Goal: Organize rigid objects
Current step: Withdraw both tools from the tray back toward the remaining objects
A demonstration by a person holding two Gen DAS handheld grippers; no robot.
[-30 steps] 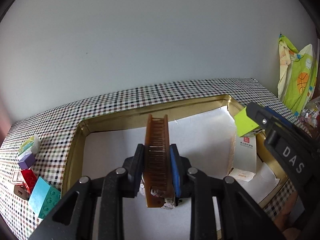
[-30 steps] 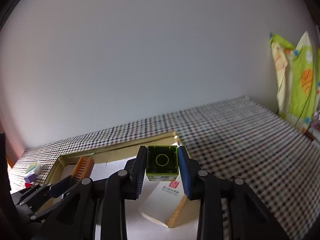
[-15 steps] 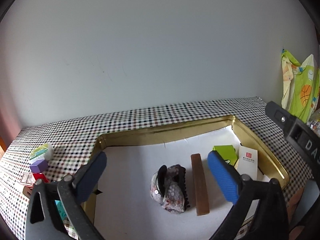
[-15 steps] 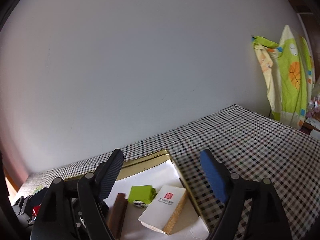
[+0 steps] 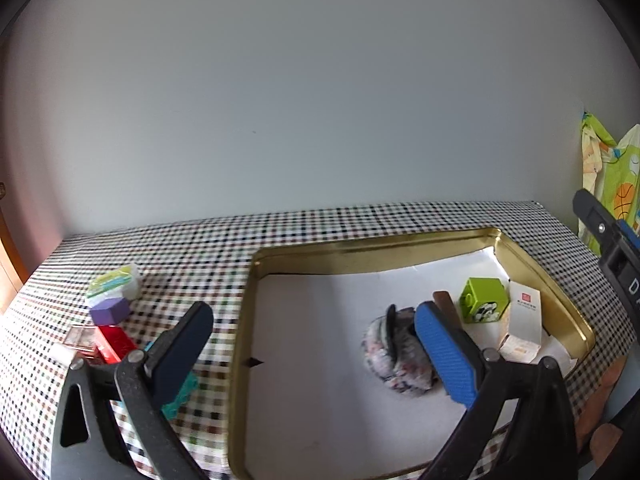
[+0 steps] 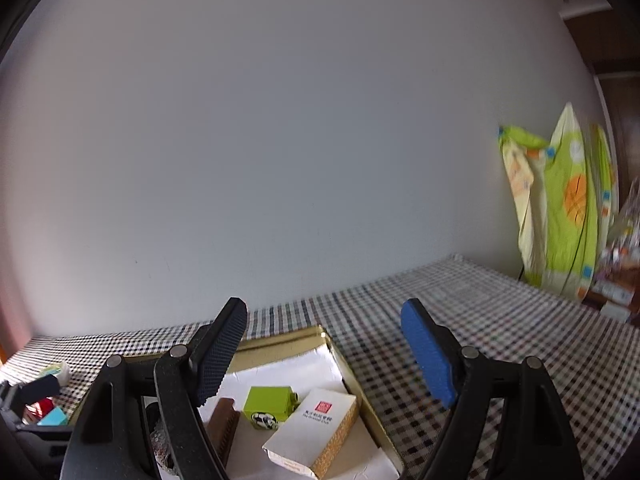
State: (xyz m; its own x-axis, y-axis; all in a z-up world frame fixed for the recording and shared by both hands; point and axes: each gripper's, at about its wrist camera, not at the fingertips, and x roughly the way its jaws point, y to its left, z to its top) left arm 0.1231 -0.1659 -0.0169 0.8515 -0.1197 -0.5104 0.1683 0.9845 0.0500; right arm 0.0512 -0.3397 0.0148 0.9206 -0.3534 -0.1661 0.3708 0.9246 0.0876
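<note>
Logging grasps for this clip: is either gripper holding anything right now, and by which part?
Nothing is held. The left gripper and right gripper are both open and empty above the gold tray.

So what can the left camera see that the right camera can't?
Only the left wrist view shows the purple block and the red block on the checked cloth.

Only the right wrist view shows the white box whole; in the left view the box is partly hidden.

Both show the gold tray, the green cube, the brown comb and the hanging green cloth. Each shows its own gripper, left and right, open and empty.
</note>
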